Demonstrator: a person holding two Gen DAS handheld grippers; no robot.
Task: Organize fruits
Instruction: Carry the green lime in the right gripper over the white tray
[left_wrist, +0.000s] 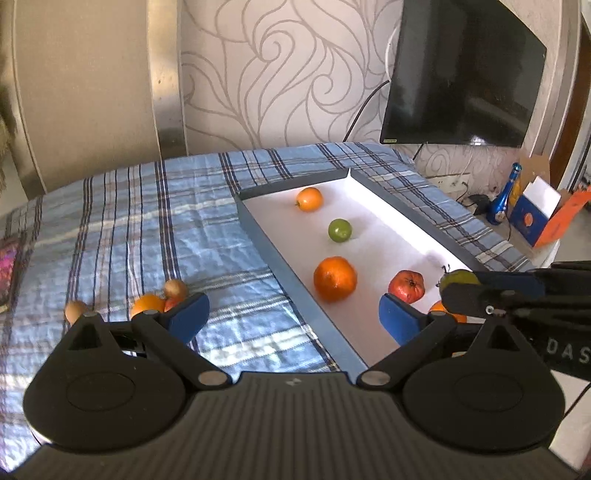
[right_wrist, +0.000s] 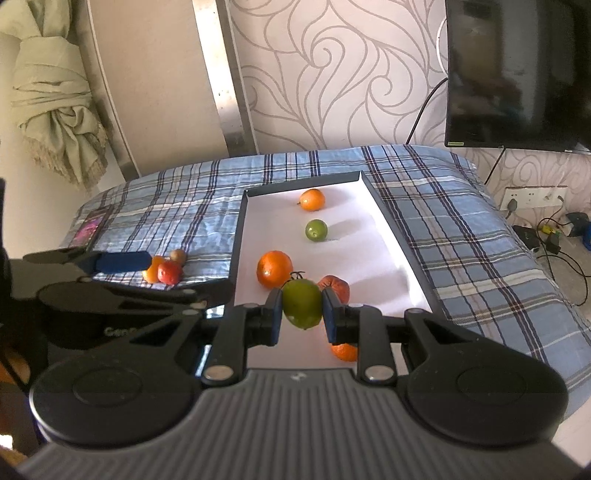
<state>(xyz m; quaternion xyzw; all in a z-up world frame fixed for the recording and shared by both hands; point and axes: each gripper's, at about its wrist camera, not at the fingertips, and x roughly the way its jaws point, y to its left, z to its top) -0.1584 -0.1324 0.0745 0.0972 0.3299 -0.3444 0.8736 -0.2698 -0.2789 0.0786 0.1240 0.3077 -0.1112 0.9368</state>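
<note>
A white tray (left_wrist: 280, 269) with a dark rim lies on a blue checked cloth (left_wrist: 147, 221). In it are a small orange (left_wrist: 309, 198), a lime (left_wrist: 340, 230), a big orange (left_wrist: 335, 278) and a red fruit (left_wrist: 406, 286). My right gripper (right_wrist: 302, 314) is shut on a green fruit (right_wrist: 302, 308) just above the tray's near end, and another orange (right_wrist: 345, 350) shows under its right finger. My left gripper (left_wrist: 293, 317) stands open over the tray's left wall with nothing between its pads. Loose on the cloth to its left are an orange (left_wrist: 147, 304), a red fruit (right_wrist: 170, 272) and two brown balls (left_wrist: 175, 288).
A dark television (left_wrist: 461, 74) hangs on the patterned wall behind the table. At the right, on the floor, stand a blue bottle (left_wrist: 502, 203) and an open box (left_wrist: 532, 218), with a socket and cables (right_wrist: 532, 195). A knotted curtain (right_wrist: 55, 103) hangs at far left.
</note>
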